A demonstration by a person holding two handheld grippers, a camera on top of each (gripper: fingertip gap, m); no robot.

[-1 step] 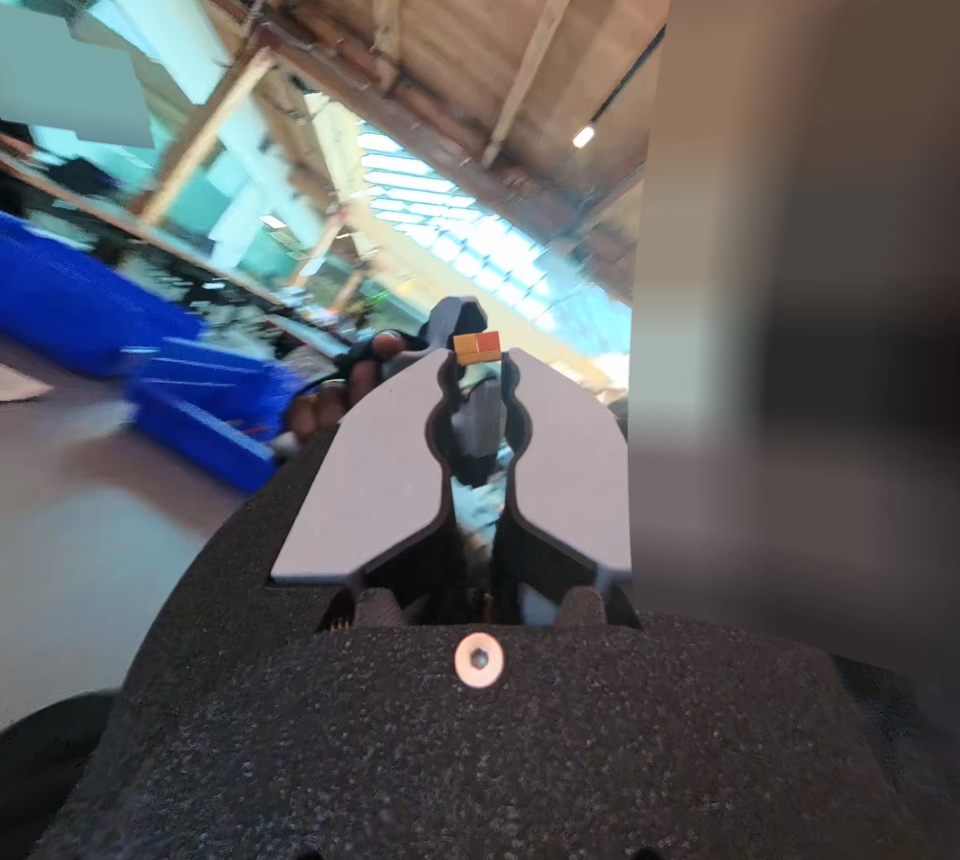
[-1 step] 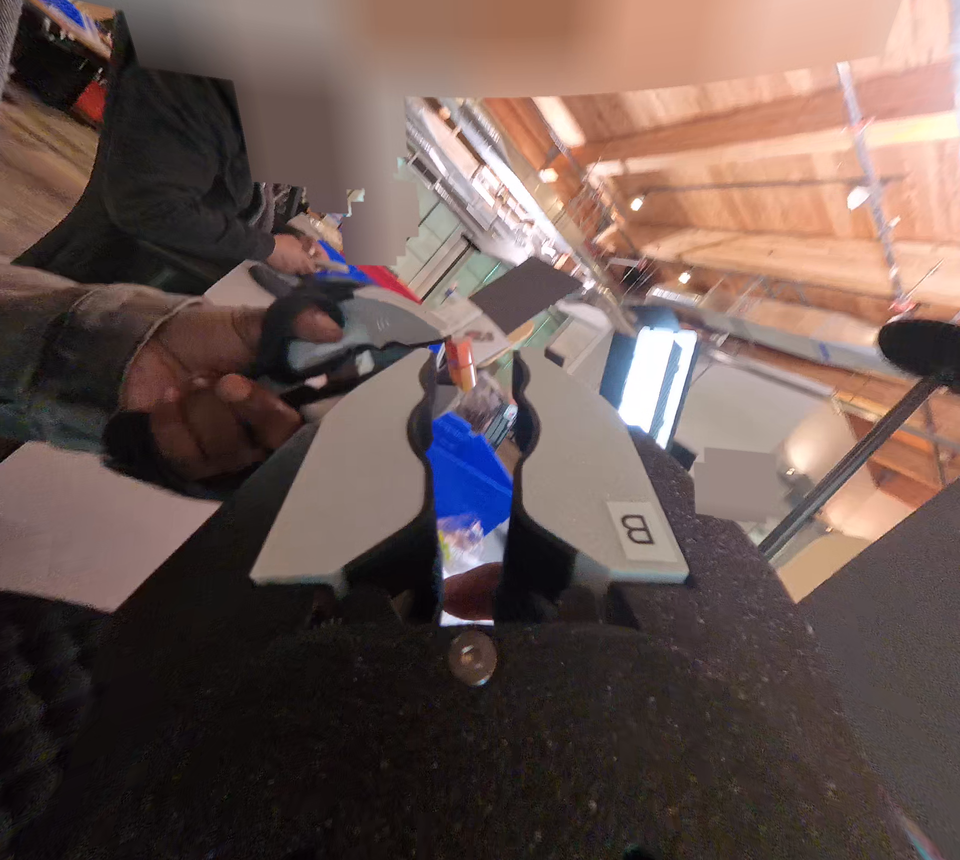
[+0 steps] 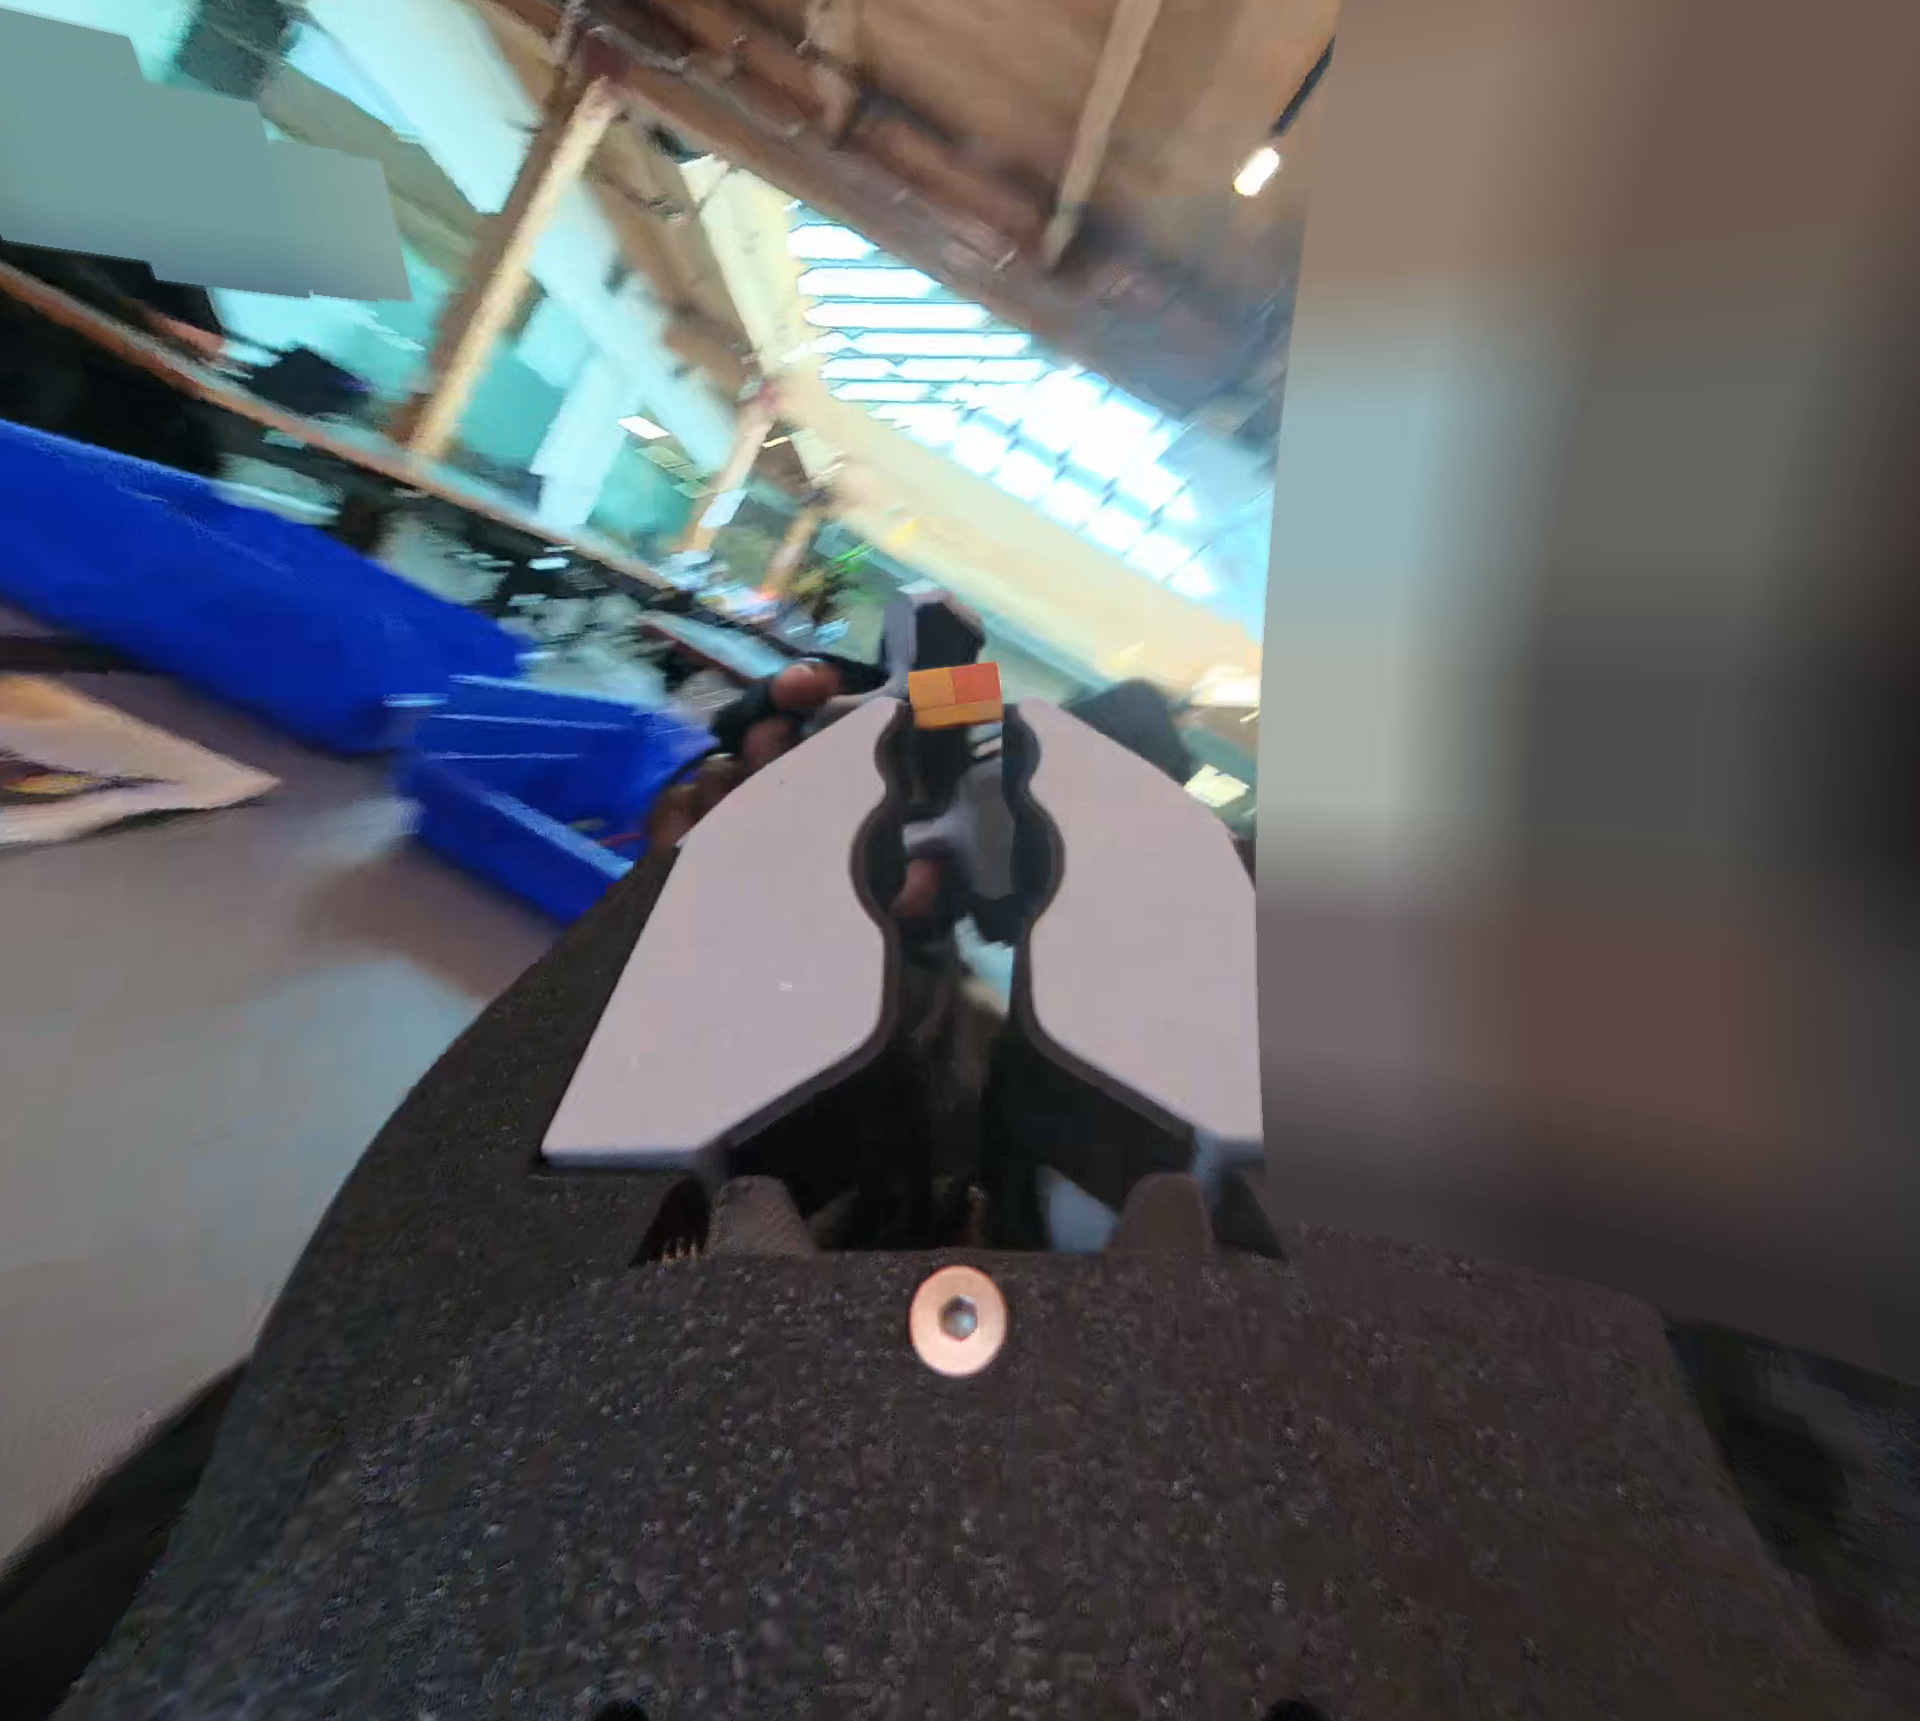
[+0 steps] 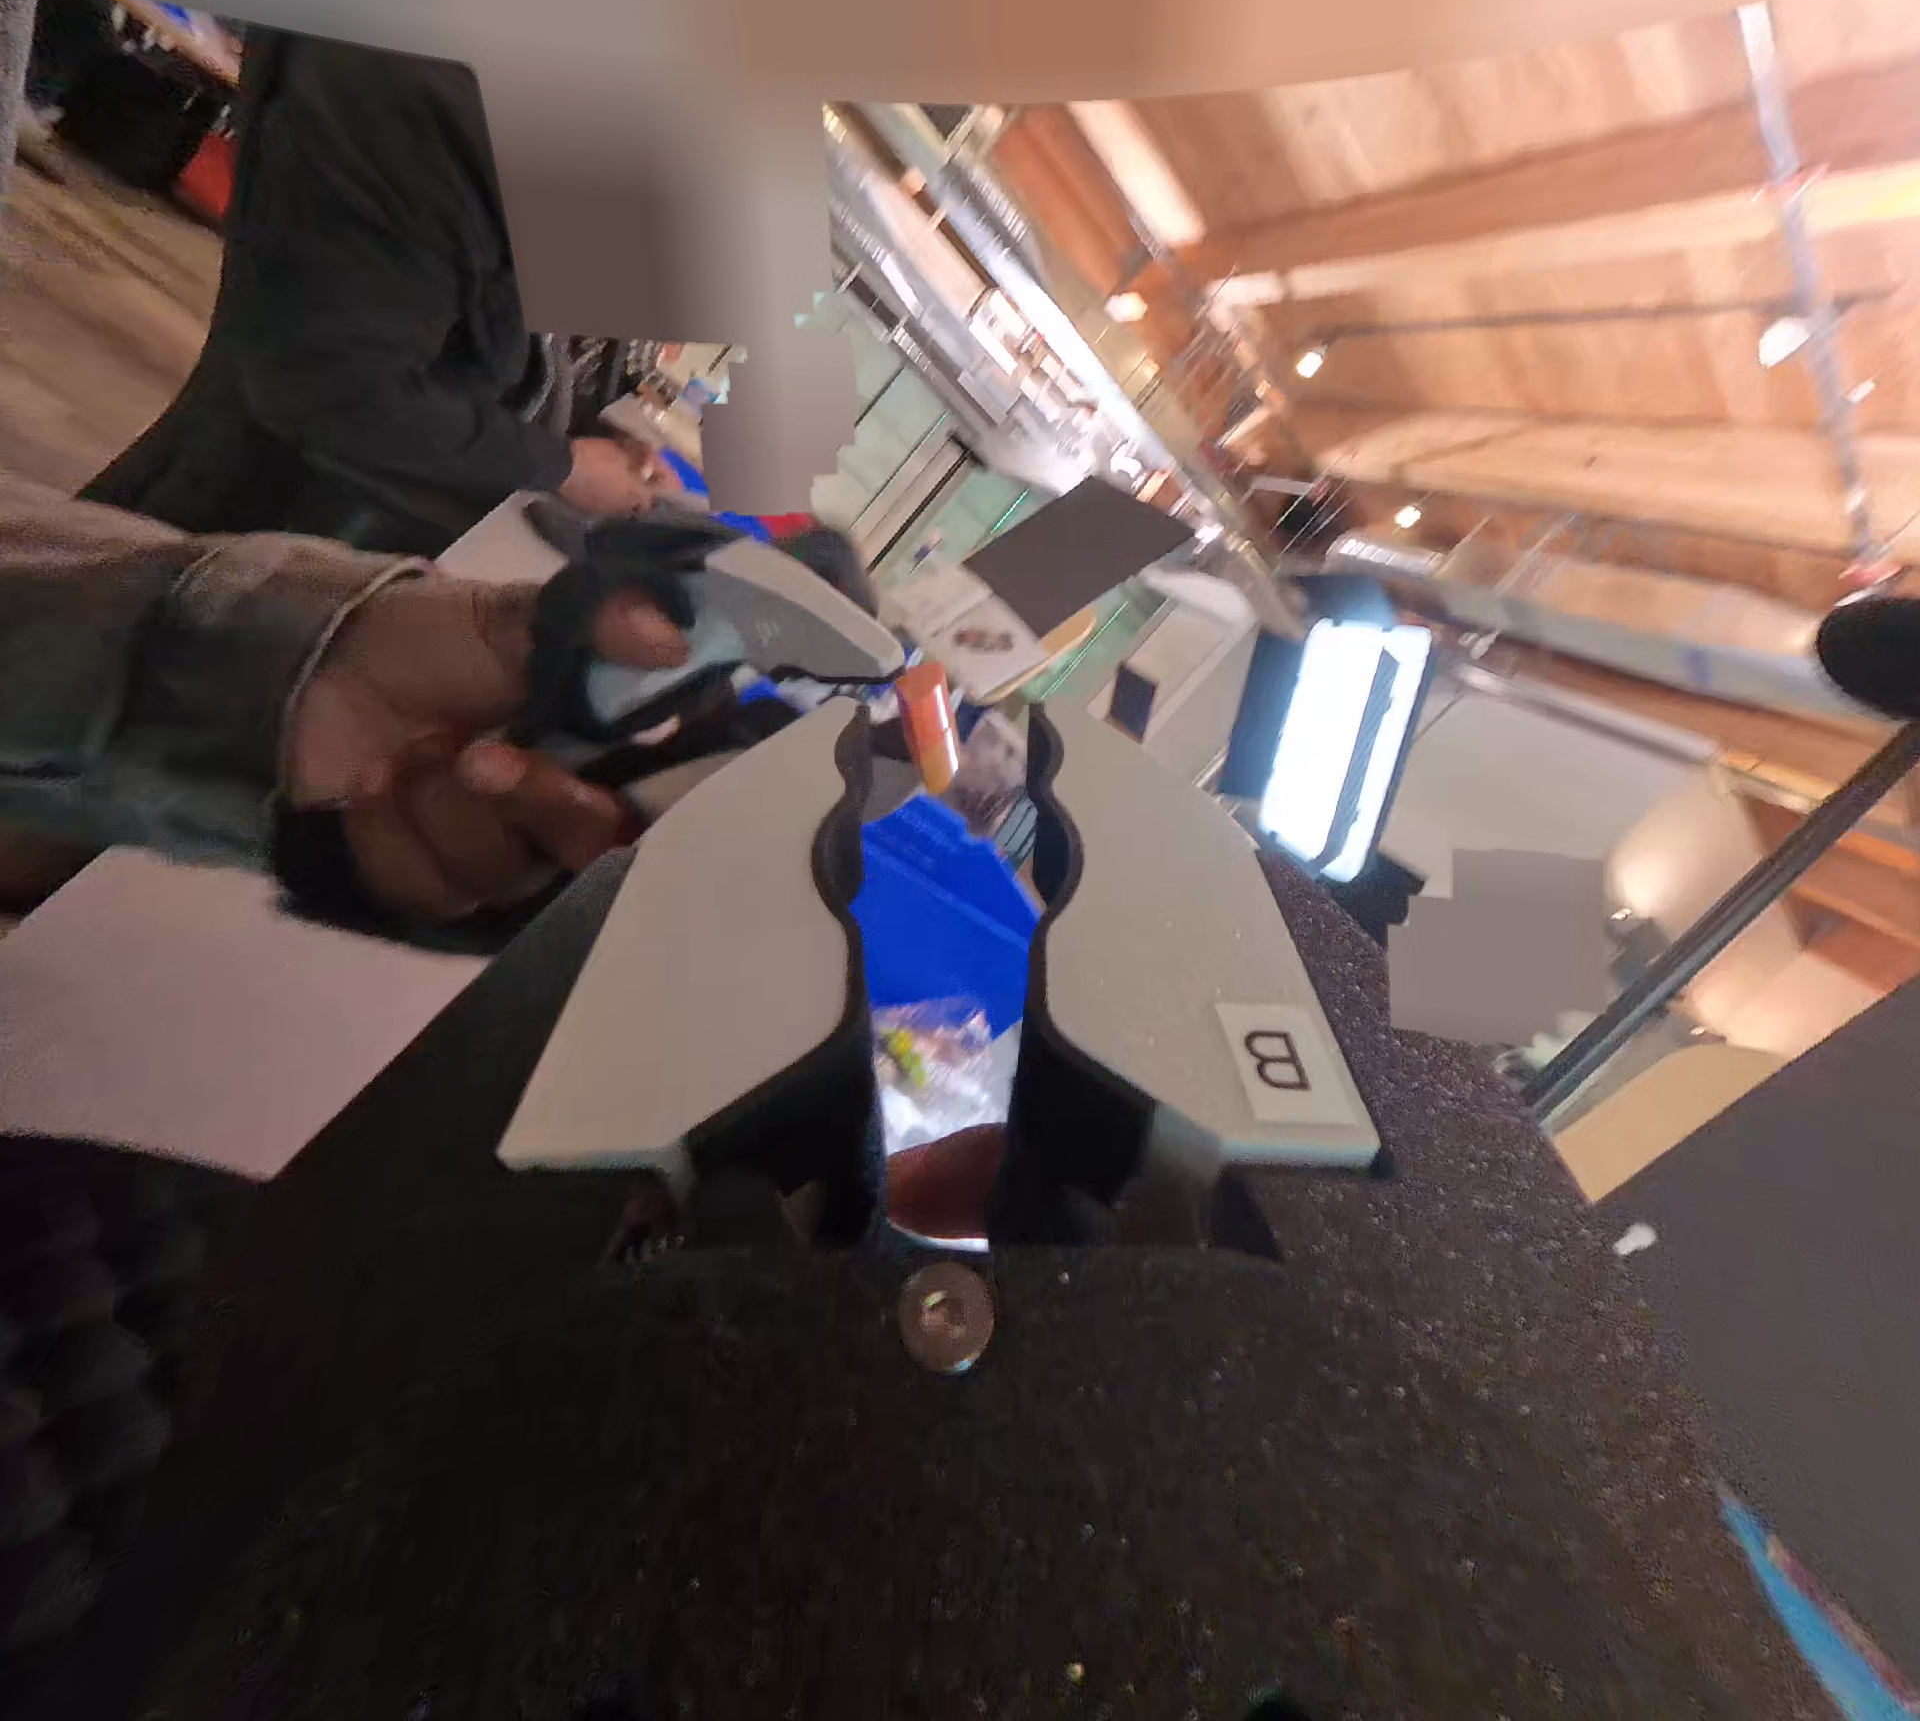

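Note:
My left gripper [image 3: 956, 717] is shut on a small orange and yellow brick [image 3: 954, 695], pinched at its fingertips and held in the air. The right gripper [image 3: 930, 632], held in a hand, faces it just beyond the brick. In the right wrist view the left gripper [image 4: 888, 676] comes in from the left in a person's hand [image 4: 416, 736]. It holds the orange brick [image 4: 927, 721] between the tips of my right gripper [image 4: 945, 736]. The right jaws stand a little apart, wider than the brick, and I see no contact.
Blue bins [image 3: 260, 591] and a printed sheet [image 3: 104, 767] lie on the grey table [image 3: 208, 1100] at left. The right wrist view shows a blue bin [image 4: 935, 923], a bright screen [image 4: 1340, 736], a black stand pole [image 4: 1714, 923] and another person in dark clothes [image 4: 364, 300]. Only a small space, under 4 cm, lies between the two pairs of fingers.
The left wrist view has swung slightly, with more of the blue bins and the sheet showing at left. The brick and both gripper openings are unchanged.

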